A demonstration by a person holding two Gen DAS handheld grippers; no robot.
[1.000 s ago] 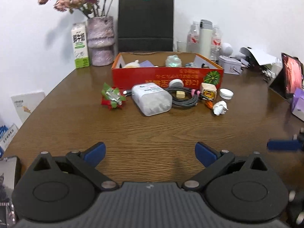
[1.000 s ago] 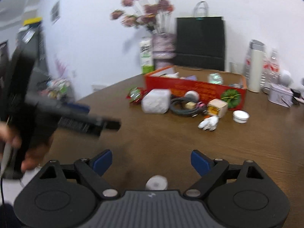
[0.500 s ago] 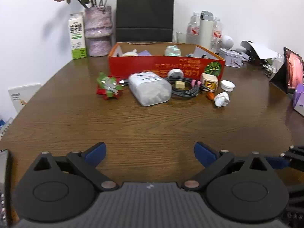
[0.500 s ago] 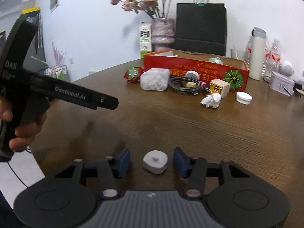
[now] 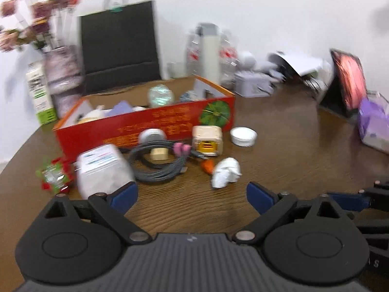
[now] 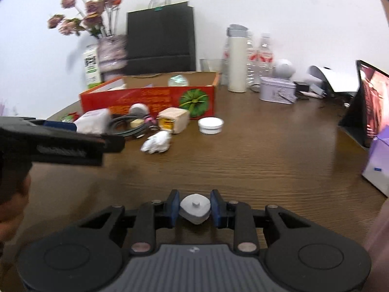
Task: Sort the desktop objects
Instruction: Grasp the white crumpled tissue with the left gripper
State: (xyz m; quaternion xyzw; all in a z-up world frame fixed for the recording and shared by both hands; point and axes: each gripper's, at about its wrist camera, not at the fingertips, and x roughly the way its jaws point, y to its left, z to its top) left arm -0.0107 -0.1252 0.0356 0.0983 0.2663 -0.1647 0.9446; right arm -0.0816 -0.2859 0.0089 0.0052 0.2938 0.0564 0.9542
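My right gripper [image 6: 195, 206] is low over the wooden table [image 6: 255, 165], near its front edge. A small grey rounded cap [image 6: 194, 209] with a stub on top sits between its blue pads. The jaws are closing and both pads touch the cap's sides. My left gripper [image 5: 192, 194] is open with nothing between its fingers, just short of the clutter. Ahead of it lie a white packet [image 5: 102, 170], a coiled grey cable [image 5: 158, 165], a crumpled white tissue [image 5: 226, 171], a beige cube [image 5: 206, 138] and a white lid [image 5: 243, 136]. All of these lie in front of the open red box [image 5: 145, 124].
A red-green ornament [image 5: 54, 176] lies left of the packet. Behind the box stand a black bag [image 6: 160, 39], a flower vase [image 6: 110, 53], a milk carton [image 6: 92, 67], bottles [image 6: 237, 63] and a tin [image 6: 277, 92]. A tablet [image 6: 369, 102] and a purple box [image 6: 379, 165] are at the right.
The right jaws have closed from wide apart onto the grey cap. The left gripper has moved forward and to the right, closer to the clutter, and its view is now blurred.
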